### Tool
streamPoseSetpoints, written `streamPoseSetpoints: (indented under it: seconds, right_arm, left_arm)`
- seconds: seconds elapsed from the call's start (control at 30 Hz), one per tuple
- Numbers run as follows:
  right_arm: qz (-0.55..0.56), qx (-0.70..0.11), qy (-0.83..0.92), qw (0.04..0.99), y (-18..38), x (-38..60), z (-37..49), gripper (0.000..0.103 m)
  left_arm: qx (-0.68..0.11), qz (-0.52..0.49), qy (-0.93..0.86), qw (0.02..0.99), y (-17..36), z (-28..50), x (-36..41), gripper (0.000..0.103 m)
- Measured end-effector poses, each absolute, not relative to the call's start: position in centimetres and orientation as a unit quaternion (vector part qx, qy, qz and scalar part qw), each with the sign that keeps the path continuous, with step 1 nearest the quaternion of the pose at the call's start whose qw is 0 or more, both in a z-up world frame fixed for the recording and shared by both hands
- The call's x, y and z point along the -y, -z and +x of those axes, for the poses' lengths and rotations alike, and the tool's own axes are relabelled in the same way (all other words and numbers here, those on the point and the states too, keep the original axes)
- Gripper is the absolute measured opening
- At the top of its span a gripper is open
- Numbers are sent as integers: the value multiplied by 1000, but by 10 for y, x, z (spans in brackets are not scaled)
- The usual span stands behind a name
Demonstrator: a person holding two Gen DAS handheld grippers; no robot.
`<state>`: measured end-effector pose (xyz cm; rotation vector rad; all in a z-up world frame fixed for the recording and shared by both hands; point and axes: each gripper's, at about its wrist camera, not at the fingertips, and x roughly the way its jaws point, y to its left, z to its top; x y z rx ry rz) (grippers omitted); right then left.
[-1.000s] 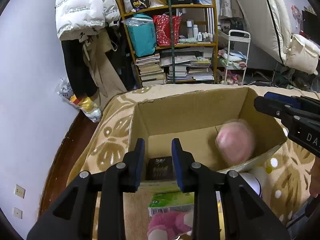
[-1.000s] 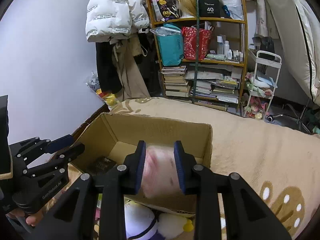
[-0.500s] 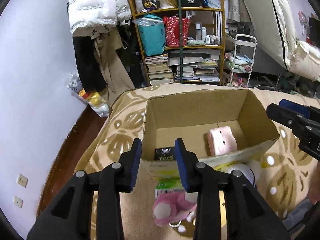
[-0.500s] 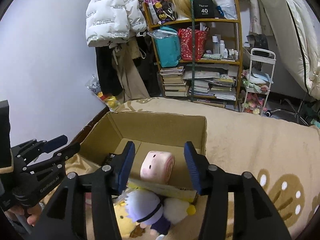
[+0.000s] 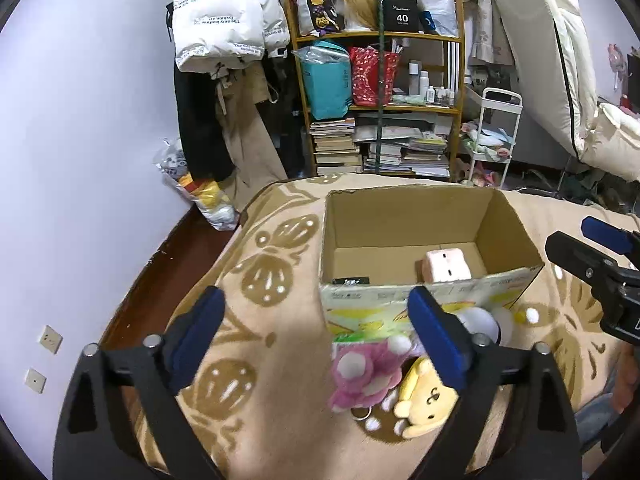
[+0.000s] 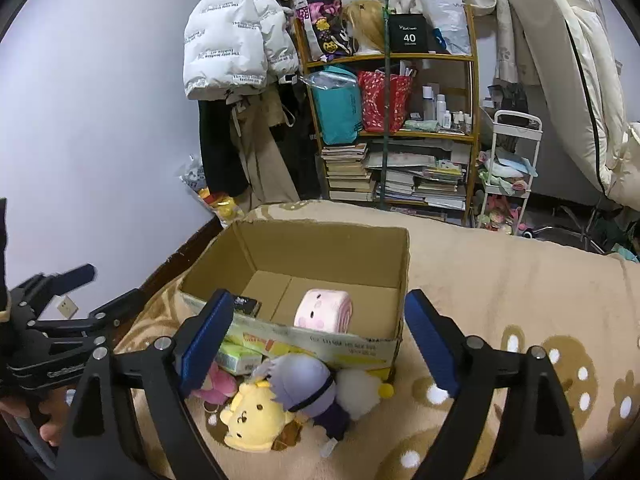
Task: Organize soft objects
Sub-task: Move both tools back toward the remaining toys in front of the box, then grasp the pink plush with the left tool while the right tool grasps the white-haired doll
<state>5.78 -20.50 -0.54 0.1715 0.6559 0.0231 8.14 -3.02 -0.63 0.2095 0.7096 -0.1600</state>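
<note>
Released a second ago, the pink roll plush now lies in the cardboard box. Our right gripper and left gripper both gape wide, empty. We judge the yellow bear plush next.

Your open cardboard box sat on the patterned beige blanket, a pink roll-shaped plush inside toward its right and a small black box in its near-left corner. Before the box's front wall lay a yellow bear plush, a purple-haired doll and a pink plush. Behind stood a cluttered wooden shelf.
</note>
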Motion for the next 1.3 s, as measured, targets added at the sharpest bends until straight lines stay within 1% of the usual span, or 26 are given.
streamPoseSetpoints:
  seconds: [0.07,0.37,0.7,1.03,1.3]
  right_arm:
    - [82,-324,-6,942,8,204,56,103]
    - [68,-360,-4,931,25,197,55,103]
    - [48,-389,-11,920,44,184,60,103]
    - [56,-423,-11,904,62,185,68,103]
    - [44,-454,-2,890,82,184,77,103]
  left_arm:
    - [-347,106,83,928,7,77,29,96]
    - [-375,121,87,915,22,69,28,98]
    - [-421,76,79,900,38,93,14,98]
    - [-431,89,83,894,52,96,25,98]
    - [-457,98,90,879,71,104,36,98]
